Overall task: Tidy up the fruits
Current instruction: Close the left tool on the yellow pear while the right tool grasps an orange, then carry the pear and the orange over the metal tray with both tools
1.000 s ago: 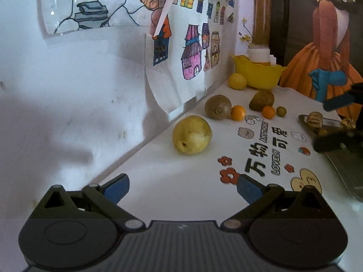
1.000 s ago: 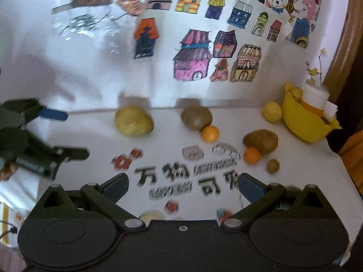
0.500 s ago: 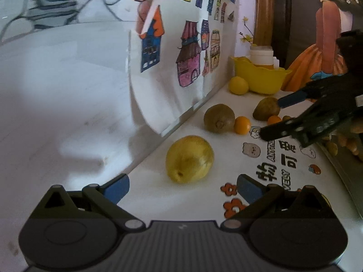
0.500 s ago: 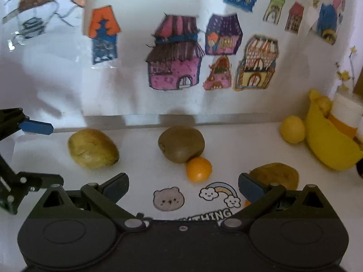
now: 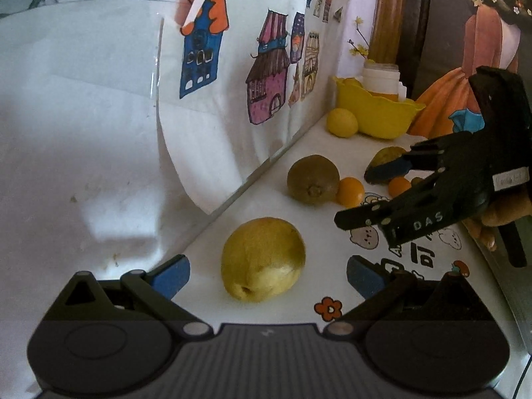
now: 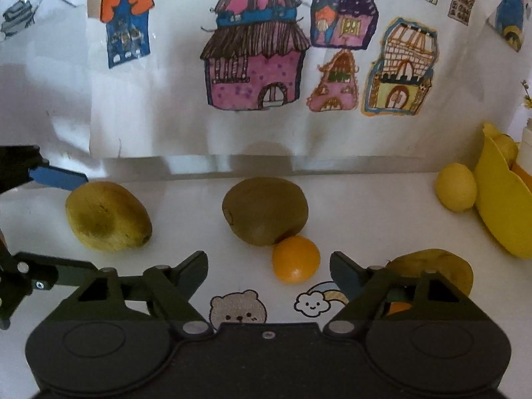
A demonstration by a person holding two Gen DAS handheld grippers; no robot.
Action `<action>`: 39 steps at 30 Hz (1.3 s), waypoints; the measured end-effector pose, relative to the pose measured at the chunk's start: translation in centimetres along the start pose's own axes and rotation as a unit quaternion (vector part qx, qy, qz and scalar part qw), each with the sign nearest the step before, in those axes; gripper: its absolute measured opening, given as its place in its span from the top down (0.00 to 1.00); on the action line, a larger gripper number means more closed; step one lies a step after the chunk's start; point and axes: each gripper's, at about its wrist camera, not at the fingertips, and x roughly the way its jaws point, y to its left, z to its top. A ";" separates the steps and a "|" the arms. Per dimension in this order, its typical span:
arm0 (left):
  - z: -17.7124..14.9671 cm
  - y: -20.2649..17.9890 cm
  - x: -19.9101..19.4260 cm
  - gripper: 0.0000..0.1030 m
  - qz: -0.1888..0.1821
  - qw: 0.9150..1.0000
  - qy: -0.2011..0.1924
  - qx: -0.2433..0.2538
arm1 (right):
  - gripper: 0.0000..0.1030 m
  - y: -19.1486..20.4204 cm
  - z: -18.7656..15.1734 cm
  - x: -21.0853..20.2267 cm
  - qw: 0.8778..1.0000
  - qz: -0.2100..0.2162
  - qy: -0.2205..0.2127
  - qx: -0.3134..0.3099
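Right hand-held gripper [image 6: 269,271], jaws just narrowing but holding nothing, should advance and center on small orange fruit [image 6: 296,259] before squeezing gently.

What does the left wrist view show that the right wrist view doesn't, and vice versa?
Left only: the painting of an orange dress, the hand on the right gripper, a flower sticker.
Right only: the rainbow sticker and more of the house drawings.
Both: yellow pear, kiwi, small orange, lemon, yellow bowl.
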 end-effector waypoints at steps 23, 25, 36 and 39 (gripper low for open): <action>0.8 0.4 2.3 0.27 0.005 0.999 0.004 -0.051 | 0.58 -1.8 -2.0 2.0 0.999 -0.014 -0.009 0.036; 0.9 0.3 2.4 0.33 0.006 0.999 0.004 -0.053 | 0.62 -1.8 -2.1 1.8 0.999 -0.019 -0.009 0.034; 0.9 -0.4 2.8 0.39 0.023 0.999 0.006 -0.040 | 0.65 -1.6 -2.4 1.4 0.998 -0.029 -0.003 0.054; 1.0 -0.4 2.8 0.39 0.025 0.999 0.006 -0.040 | 0.65 -1.7 -2.4 1.5 0.998 -0.027 -0.006 0.061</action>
